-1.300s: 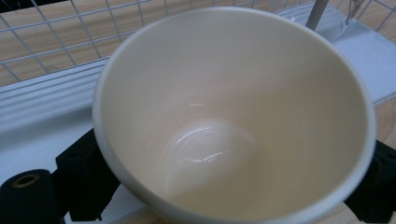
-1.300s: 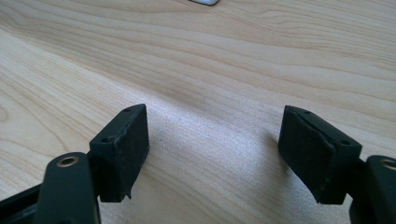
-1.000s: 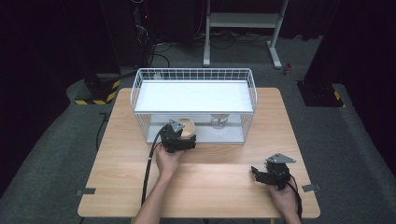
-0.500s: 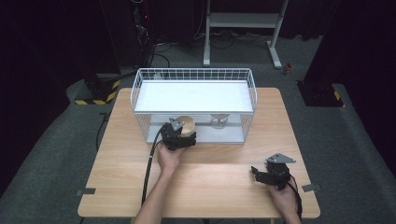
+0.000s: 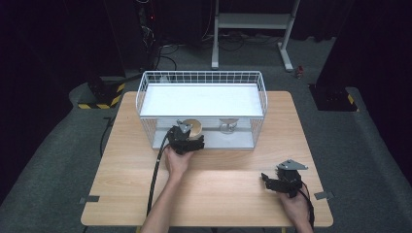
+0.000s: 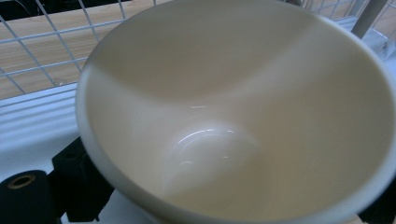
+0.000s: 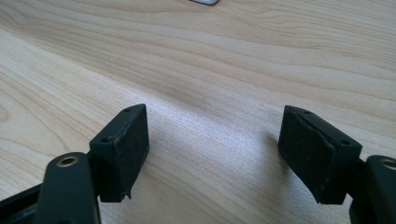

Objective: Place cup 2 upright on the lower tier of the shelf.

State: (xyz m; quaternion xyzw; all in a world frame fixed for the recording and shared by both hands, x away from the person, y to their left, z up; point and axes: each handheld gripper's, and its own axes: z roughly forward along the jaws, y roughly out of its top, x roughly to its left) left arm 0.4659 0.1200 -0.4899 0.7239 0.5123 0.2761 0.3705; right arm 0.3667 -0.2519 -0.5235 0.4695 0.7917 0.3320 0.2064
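Note:
A cream bowl (image 5: pixel 194 127) sits tilted at the front opening of the white wire rack (image 5: pixel 201 77), on its lower level. My left gripper (image 5: pixel 189 138) is shut on it from the near side. In the left gripper view the bowl (image 6: pixel 233 116) is very close, with a black jaw at each lower corner hugging its underside. My right gripper (image 5: pixel 273 180) rests low at the table's front right. Its fingers (image 7: pixel 122 149) stand apart over bare wood with nothing between them.
A small clear glass dish (image 5: pixel 227 126) stands on the rack's lower level, right of the bowl. The rack's white top shelf (image 5: pixel 201 99) covers most of that level. The wooden table (image 5: pixel 218 194) ends close behind my right hand. The left gripper's cable (image 5: pixel 154 179) trails toward the front edge.
My left gripper and the bowl have edged slightly toward the rack's opening. The right gripper has stayed where it was.

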